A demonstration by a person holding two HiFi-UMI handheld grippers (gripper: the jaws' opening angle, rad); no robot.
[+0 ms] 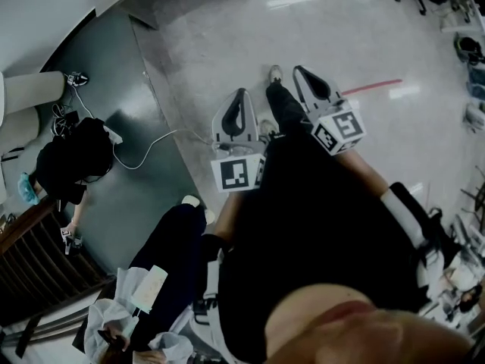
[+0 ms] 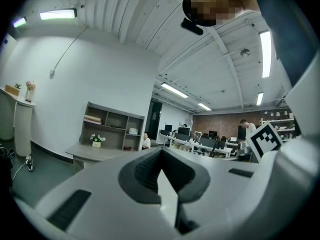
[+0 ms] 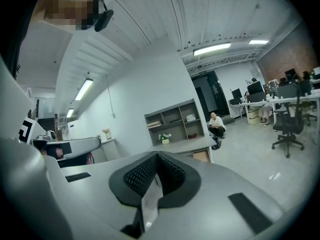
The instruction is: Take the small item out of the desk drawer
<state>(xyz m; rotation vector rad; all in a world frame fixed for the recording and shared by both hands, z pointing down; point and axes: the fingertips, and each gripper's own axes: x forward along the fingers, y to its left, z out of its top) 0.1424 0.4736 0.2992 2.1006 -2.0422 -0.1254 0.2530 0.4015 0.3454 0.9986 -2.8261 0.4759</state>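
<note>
Black clothing on the person's torso point(image 1: 318, 226) fills the foreground of the head view, with both handheld tools raised just beyond it above a pale, glossy floor point(image 1: 227, 29). Each tool carries a cube faced with black-and-white square markers, the left cube point(image 1: 236, 173) and the right cube point(image 1: 339, 131). These coded patterns are the one marking that can be made out.

The left tool point(image 1: 241, 95) is closed, its dark ribbed pads point(image 2: 145, 171) meeting at the tip with nothing clamped between them. The right tool point(image 1: 303, 78) is likewise shut on itself and empty, its textured pads point(image 3: 140, 176) pressed together.

Beside the person, a second figure in dark trousers point(image 1: 170, 256) stands close. Farther left, another person in black point(image 1: 72, 161) crouches near a white cable point(image 1: 144, 154) trailing across the floor.

Across the room, both gripper views take in a grey worktop point(image 2: 95, 153) against a white wall. It bears an open shelf unit point(image 2: 112, 126) and a small pot of flowers point(image 2: 96, 140).

A brown panel point(image 3: 201, 155) sits under that worktop; whether it is the drawer cannot be told. The small item shows in no view.
</note>
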